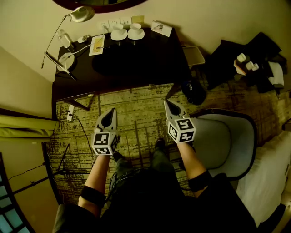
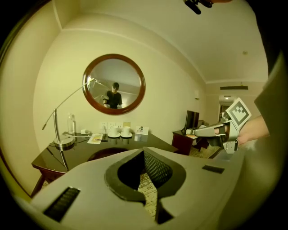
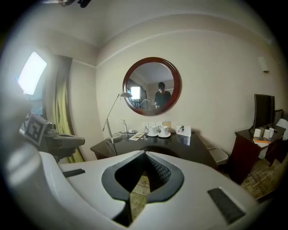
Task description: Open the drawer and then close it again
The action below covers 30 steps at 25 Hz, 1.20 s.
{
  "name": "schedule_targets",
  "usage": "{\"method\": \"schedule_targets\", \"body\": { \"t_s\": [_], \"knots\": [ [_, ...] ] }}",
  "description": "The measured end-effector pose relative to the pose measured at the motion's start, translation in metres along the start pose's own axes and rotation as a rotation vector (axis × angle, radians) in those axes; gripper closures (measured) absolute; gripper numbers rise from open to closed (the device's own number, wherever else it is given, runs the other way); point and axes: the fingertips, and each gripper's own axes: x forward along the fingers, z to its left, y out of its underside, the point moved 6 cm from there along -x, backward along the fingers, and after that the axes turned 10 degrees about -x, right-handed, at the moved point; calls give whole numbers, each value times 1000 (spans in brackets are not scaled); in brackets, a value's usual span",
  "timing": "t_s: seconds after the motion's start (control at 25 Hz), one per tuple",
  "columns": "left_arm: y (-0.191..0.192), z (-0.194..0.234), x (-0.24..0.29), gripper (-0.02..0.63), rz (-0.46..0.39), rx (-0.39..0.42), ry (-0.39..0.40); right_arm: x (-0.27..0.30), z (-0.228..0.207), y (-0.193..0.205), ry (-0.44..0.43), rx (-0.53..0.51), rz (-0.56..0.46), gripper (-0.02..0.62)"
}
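A dark wooden desk (image 1: 136, 63) stands against the wall ahead of me, across patterned carpet. From above I cannot make out a drawer front on it. My left gripper (image 1: 109, 113) and right gripper (image 1: 170, 105) hang side by side over the carpet, a short way before the desk's front edge and pointing at it. Both are shut with nothing between the jaws. The left gripper view has the desk (image 2: 135, 143) just past its closed tips (image 2: 144, 152), with the right gripper (image 2: 202, 131) off to the side. In the right gripper view the desk (image 3: 180, 146) sits beyond the closed tips (image 3: 145, 153).
On the desk stand a lamp (image 1: 79, 13), two cups (image 1: 127, 32), a bottle and cards. A round mirror (image 2: 114, 84) hangs above. A grey chair (image 1: 227, 141) is at my right, a bin (image 1: 193, 54) beside the desk, a tripod (image 1: 59, 170) at my left.
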Motion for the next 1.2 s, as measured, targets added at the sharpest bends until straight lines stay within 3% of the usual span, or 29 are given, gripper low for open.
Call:
{"method": "schedule_targets", "body": {
  "t_s": [0.2, 0.52, 1.2],
  "knots": [
    [-12, 7, -27, 612, -21, 0, 31, -23, 23, -11, 6, -18, 9, 594],
    [-17, 20, -61, 612, -30, 10, 18, -39, 54, -13, 11, 1, -9, 595],
    [-16, 24, -75, 612, -33, 24, 2, -39, 61, -14, 10, 10, -17, 595]
  ]
}}
